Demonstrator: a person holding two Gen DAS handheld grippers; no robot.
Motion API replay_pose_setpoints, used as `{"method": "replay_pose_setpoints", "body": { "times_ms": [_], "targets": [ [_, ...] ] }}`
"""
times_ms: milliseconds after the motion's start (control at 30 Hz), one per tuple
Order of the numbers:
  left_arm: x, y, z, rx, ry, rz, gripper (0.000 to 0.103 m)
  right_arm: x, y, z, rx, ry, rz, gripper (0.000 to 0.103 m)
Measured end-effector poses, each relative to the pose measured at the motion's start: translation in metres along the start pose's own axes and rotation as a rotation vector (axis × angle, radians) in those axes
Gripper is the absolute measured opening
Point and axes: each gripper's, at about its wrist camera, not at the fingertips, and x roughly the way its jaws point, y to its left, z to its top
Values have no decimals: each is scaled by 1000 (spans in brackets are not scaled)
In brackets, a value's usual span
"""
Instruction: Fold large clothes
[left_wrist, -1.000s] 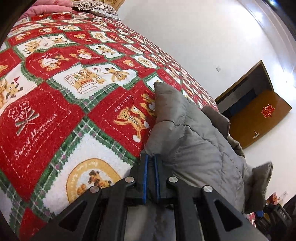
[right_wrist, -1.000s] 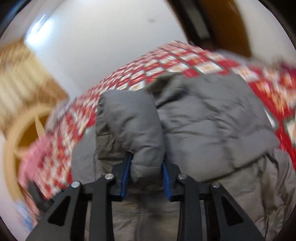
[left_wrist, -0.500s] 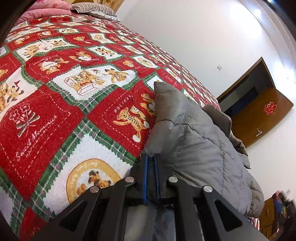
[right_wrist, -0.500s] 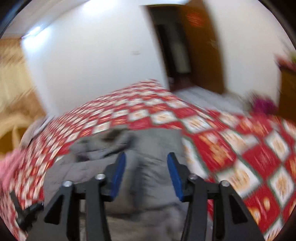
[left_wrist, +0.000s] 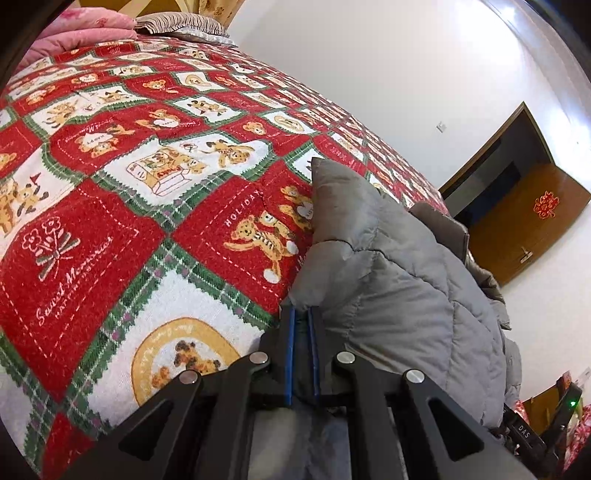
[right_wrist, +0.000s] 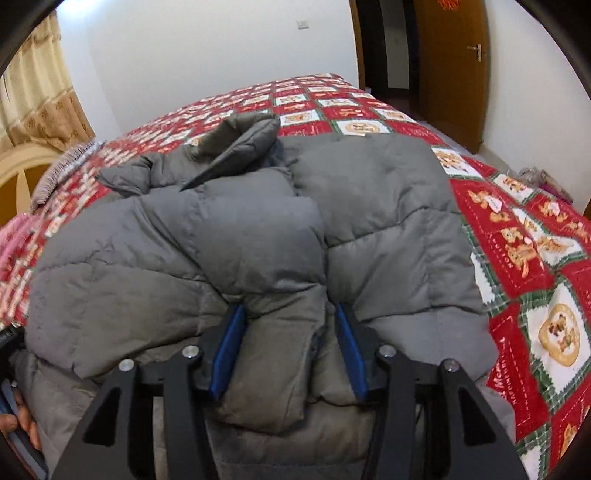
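A grey puffer jacket (left_wrist: 399, 280) lies on a bed with a red, white and green teddy-bear bedspread (left_wrist: 110, 206). My left gripper (left_wrist: 301, 314) is shut on the jacket's near edge, and a thin layer of fabric is pinched between its blue pads. In the right wrist view the jacket (right_wrist: 369, 206) fills the middle, with one sleeve (right_wrist: 266, 258) folded across its body. My right gripper (right_wrist: 288, 314) sits low over that sleeve's cuff end. Its jaws are closing, with the cuff between the pads and a slim gap on the right side.
Pink bedding (left_wrist: 85, 33) and a striped pillow (left_wrist: 181, 27) lie at the head of the bed. A wooden door (right_wrist: 454, 70) stands past the foot. A person's hand (right_wrist: 18, 424) shows at the lower left edge. Bare bedspread (right_wrist: 535, 258) lies right of the jacket.
My right gripper let go of the sleeve, swung up and away, then came back down over the jacket with its jaws wider. The sleeve now lies across the jacket. The left gripper kept its grip.
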Motion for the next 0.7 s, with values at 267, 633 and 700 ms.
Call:
{"method": "replay_pose_setpoints", "body": {
  "times_ms": [267, 633, 700],
  "targets": [
    [1, -27, -3, 177, 14, 160, 7, 1, 5, 4, -55, 45, -26, 57],
    [-44, -68, 74, 280, 103, -68, 94, -75, -7, 88, -63, -119, 67, 96],
    [-34, -92, 101, 270, 49, -117, 98, -49, 0, 112, -50, -66, 76, 96]
  ]
}}
